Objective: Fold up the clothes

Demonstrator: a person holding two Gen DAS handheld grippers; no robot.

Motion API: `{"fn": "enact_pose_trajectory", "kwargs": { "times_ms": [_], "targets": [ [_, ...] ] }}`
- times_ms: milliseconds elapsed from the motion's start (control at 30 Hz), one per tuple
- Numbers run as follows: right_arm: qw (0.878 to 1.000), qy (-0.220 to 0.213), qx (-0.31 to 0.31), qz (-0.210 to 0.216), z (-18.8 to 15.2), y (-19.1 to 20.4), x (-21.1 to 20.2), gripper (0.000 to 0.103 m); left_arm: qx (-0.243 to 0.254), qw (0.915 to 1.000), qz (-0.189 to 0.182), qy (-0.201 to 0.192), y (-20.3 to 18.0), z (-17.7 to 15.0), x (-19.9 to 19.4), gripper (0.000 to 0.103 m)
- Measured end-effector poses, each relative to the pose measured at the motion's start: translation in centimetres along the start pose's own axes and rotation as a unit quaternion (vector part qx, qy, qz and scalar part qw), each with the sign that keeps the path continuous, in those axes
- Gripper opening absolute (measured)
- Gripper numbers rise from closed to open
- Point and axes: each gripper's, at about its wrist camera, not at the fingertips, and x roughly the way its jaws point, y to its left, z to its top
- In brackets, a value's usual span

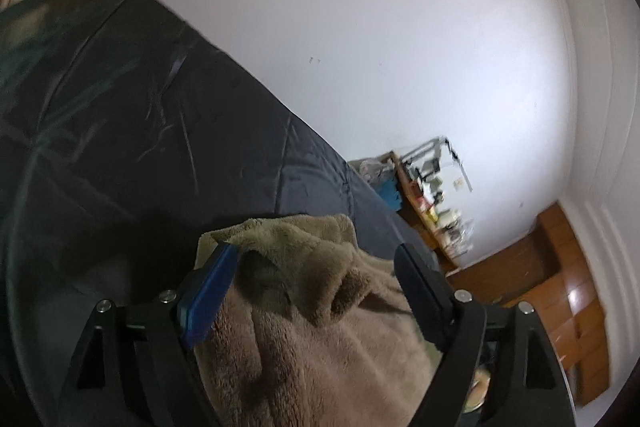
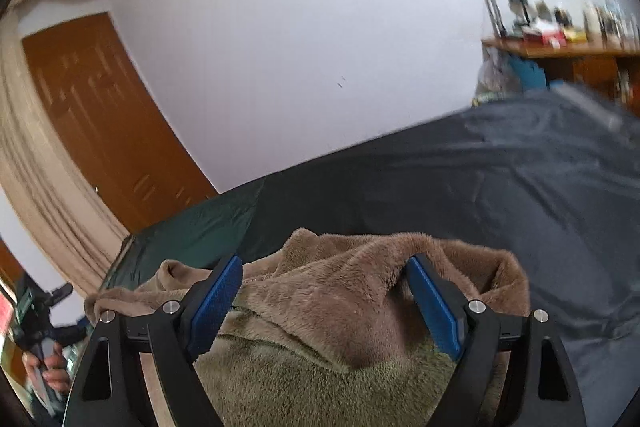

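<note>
Both pictures are looking dim and a bit grey. The white wall (image 1: 400, 47) is glowing softly, brightest toward the right in the left wrist view, and a small shiny spot is gleaming on the wooden floor (image 1: 576, 297). The dark bed cover (image 2: 480, 195) is staying shadowy. Everything is bending round at the edges (like looking through a fishbowl), and black corners are creeping in. The far shelf (image 2: 560, 43) is looking smeared and blurry, while the fuzzy brown cloth (image 2: 340, 307) is showing sharper.
</note>
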Motion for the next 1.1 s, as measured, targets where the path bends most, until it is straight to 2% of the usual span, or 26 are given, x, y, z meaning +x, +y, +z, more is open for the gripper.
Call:
{"fn": "enact_pose_trajectory", "kwargs": {
  "times_ms": [100, 200, 300, 400, 500, 633, 767, 867, 933, 967, 1033, 1100],
  "targets": [
    [0.998, -0.017, -0.055, -0.002, 0.1, 1.7, -1.4, 0.086, 0.047, 0.9987, -0.005, 0.015, -2.0, -0.3, -0.2, 0.084],
    [0.992, -0.005, -0.124, -0.009, 0.7, 3.6, -1.8, 0.086, 0.098, 0.9941, -0.025, 0.038, -4.4, -1.0, -0.3, 0.084],
    [0.984, 0.037, -0.173, 0.002, -0.1, 5.6, -1.4, 0.086, 0.149, 0.9851, -0.054, 0.067, -6.7, -2.1, 0.2, 0.086],
    [0.975, 0.084, -0.207, -0.004, -2.0, 6.9, 0.0, 0.086, 0.175, 0.9788, -0.048, 0.095, -8.2, -3.1, 2.1, 0.087],
    [0.962, 0.122, -0.243, -0.028, -4.5, 7.9, 1.8, 0.086, 0.156, 0.9792, -0.018, 0.129, -7.1, -4.0, 4.4, 0.087],
    [0.95, 0.145, -0.27, -0.055, -6.2, 8.6, 3.4, 0.086, 0.114, 0.983, 0.015, 0.143, -4.6, -3.7, 6.3, 0.087],
    [0.944, 0.179, -0.271, -0.06, -5.4, 8.8, 4.7, 0.087, 0.098, 0.9829, 0.026, 0.154, -3.9, -2.6, 6.4, 0.087],
    [0.935, 0.187, -0.289, -0.086, -3.6, 9.4, 6.0, 0.087, 0.097, 0.9799, 0.05, 0.167, -3.8, -1.8, 7.4, 0.087],
    [0.934, 0.173, -0.291, -0.113, -1.9, 9.9, 6.6, 0.087, 0.094, 0.9783, 0.064, 0.173, -3.8, -0.8, 7.9, 0.087],
    [0.938, 0.158, -0.284, -0.121, -0.9, 10.1, 7.0, 0.087, 0.09, 0.9795, 0.063, 0.169, -3.7, -0.3, 7.9, 0.087],
    [0.95, 0.136, -0.258, -0.114, 0.5, 9.9, 7.4, 0.087, 0.076, 0.9847, 0.05, 0.148, -3.7, 0.7, 7.7, 0.087],
    [0.969, 0.111, -0.202, -0.087, 1.3, 9.1, 7.3, 0.087, 0.052, 0.9914, 0.035, 0.115, -2.8, 1.5, 6.8, 0.087]
  ]
}}
